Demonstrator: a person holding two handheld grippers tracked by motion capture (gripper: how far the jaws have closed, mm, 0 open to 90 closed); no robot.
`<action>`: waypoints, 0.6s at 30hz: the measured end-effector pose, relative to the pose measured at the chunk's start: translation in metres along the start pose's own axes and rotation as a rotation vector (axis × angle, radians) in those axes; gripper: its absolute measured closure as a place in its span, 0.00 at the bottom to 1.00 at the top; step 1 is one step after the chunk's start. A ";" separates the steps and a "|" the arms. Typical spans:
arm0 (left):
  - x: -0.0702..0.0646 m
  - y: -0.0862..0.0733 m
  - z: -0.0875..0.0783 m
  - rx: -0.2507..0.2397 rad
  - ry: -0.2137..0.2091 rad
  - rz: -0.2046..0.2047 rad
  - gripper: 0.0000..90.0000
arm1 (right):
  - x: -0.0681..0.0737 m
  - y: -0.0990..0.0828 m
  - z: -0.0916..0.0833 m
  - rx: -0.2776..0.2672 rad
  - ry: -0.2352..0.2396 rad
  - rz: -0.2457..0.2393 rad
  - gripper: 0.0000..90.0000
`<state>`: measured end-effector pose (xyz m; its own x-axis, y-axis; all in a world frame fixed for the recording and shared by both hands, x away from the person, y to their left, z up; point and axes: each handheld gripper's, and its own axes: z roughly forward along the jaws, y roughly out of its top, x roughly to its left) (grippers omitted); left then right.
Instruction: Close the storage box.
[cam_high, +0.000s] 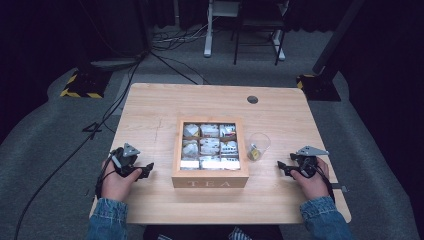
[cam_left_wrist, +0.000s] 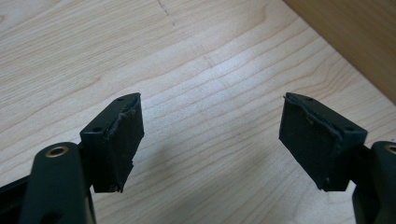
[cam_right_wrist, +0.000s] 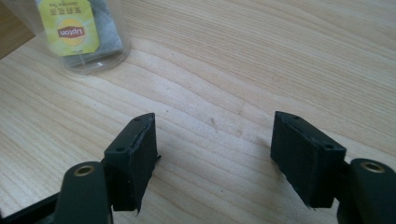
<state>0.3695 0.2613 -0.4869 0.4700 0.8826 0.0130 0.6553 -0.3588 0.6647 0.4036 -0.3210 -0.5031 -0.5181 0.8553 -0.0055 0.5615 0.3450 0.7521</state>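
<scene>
Pale wood runs under everything here: the table (cam_high: 150, 107) and the lidded tea box (cam_high: 210, 179) at its middle. At the left, the left gripper (cam_high: 146, 170) rests low over the tabletop just beside the box's left wall, jaws spread wide with only bare grain between them; it holds nothing. The box has a window lid, and sachets lie in its compartments. Just right of the box stands a clear plastic cup (cam_high: 258, 145) with a yellow-tagged tea bag (cam_right_wrist: 72, 30) inside. Farther right, the right gripper (cam_high: 281, 165) points toward the cup, which lies ahead and up-left of its jaws, near but apart. It is the closer of the two to the cup, jaws likewise wide apart and empty
</scene>
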 end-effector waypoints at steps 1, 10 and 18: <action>-0.002 0.000 0.002 0.002 -0.004 0.004 0.25 | 0.000 0.000 0.000 0.000 0.000 0.000 0.36; -0.006 -0.004 0.019 -0.040 -0.032 -0.021 0.19 | 0.000 0.000 0.000 0.000 -0.001 -0.001 0.36; -0.006 -0.004 0.019 -0.039 -0.028 -0.027 0.18 | 0.000 0.000 0.001 0.005 -0.007 -0.001 0.27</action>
